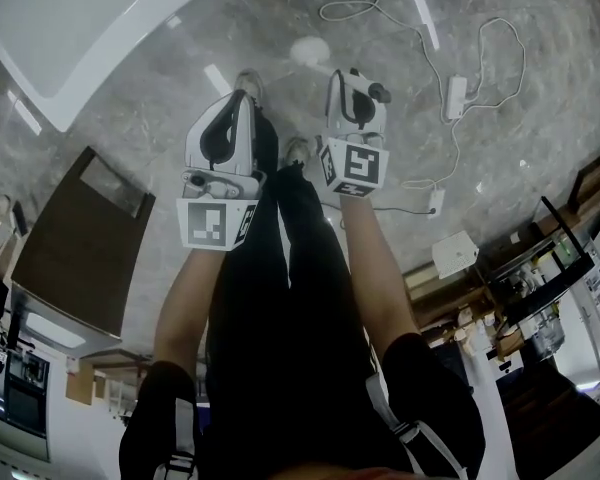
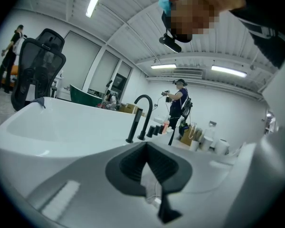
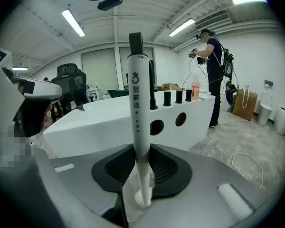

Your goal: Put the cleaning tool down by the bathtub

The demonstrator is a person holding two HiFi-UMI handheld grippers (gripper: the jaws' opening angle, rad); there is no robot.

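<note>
Head view, from the left: the white bathtub (image 1: pixel 75 28) fills the upper left corner over a grey marbled floor (image 1: pixel 160 118), and a brown cabinet top (image 1: pixel 75 243) lies below it. The left gripper (image 1: pixel 223 133) and the right gripper (image 1: pixel 355 96) hang side by side over the person's dark trousers and shoes. Right of them, white cables and a small charger block (image 1: pixel 455 96) trail across the floor.

Left gripper view: the dark pads (image 2: pixel 133 165) are pressed together at their tips with nothing between them. Beyond them runs the tub's rim, a black office chair (image 2: pixel 38 65) to the left and a curved black faucet (image 2: pixel 143 115) near the middle. A person (image 2: pixel 176 103) stands further back.

Right gripper view: the jaws pinch the cleaning tool (image 3: pixel 137 108), a white handle with a black top and dark print down its side. It stands upright from between the pads (image 3: pixel 168 167), off the floor. The bathtub's white wall with two round holes (image 3: pixel 156 126) is just behind it. At the right, a person (image 3: pixel 213 56) with a backpack stands well back.
</note>
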